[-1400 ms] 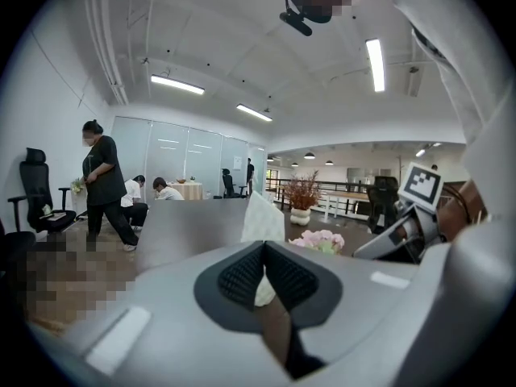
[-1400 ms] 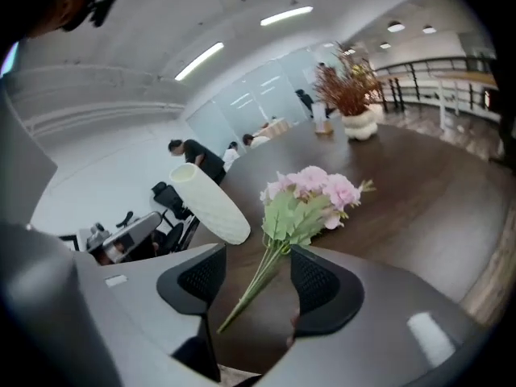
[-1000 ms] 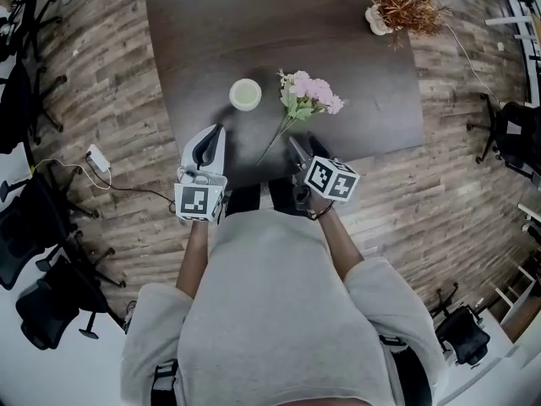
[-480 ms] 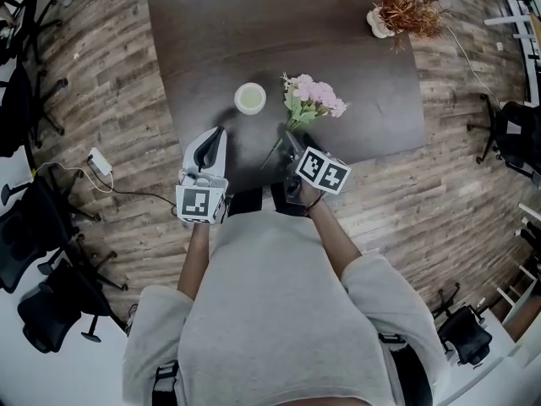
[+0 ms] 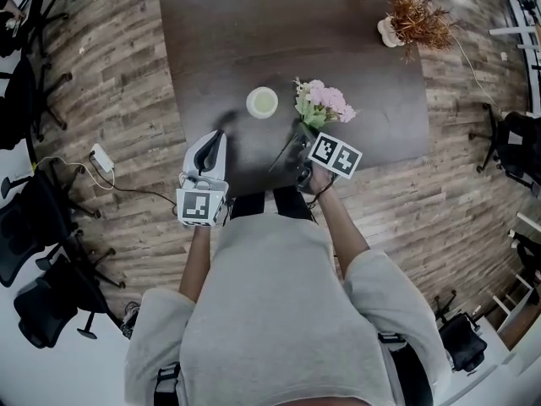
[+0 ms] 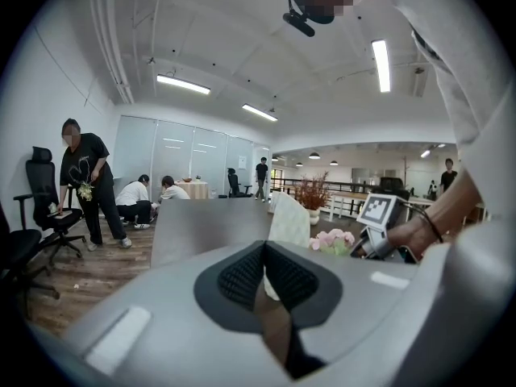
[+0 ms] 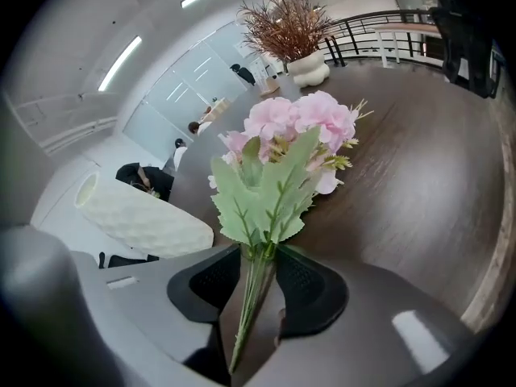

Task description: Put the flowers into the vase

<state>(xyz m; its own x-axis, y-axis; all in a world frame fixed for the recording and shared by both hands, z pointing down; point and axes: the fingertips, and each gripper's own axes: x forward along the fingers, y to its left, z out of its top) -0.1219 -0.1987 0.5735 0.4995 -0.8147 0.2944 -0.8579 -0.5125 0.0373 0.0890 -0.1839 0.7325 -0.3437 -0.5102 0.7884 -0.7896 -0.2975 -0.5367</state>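
Note:
A bunch of pink flowers (image 5: 324, 104) with green leaves lies on the dark table (image 5: 254, 24), its stems pointing toward the near edge. My right gripper (image 5: 302, 145) is over those stems. In the right gripper view its jaws are closing with the thin stems (image 7: 256, 297) between the pads, a sliver of gap still showing. The white ribbed vase (image 5: 262, 102) stands upright left of the flowers. My left gripper (image 5: 213, 139) hovers at the table's near edge, shut and empty, aimed toward the vase (image 6: 289, 220).
A white pot of dried brown plants (image 5: 414, 19) stands at the table's far right corner. Office chairs (image 5: 34, 227) and a cable with a white adapter (image 5: 100, 157) are on the wooden floor to the left. People (image 6: 81, 176) stand and crouch far behind the table.
My right gripper has moved forward and down over the flower stems, rolled a little, and its jaws have narrowed around them. The left gripper has stayed in place.

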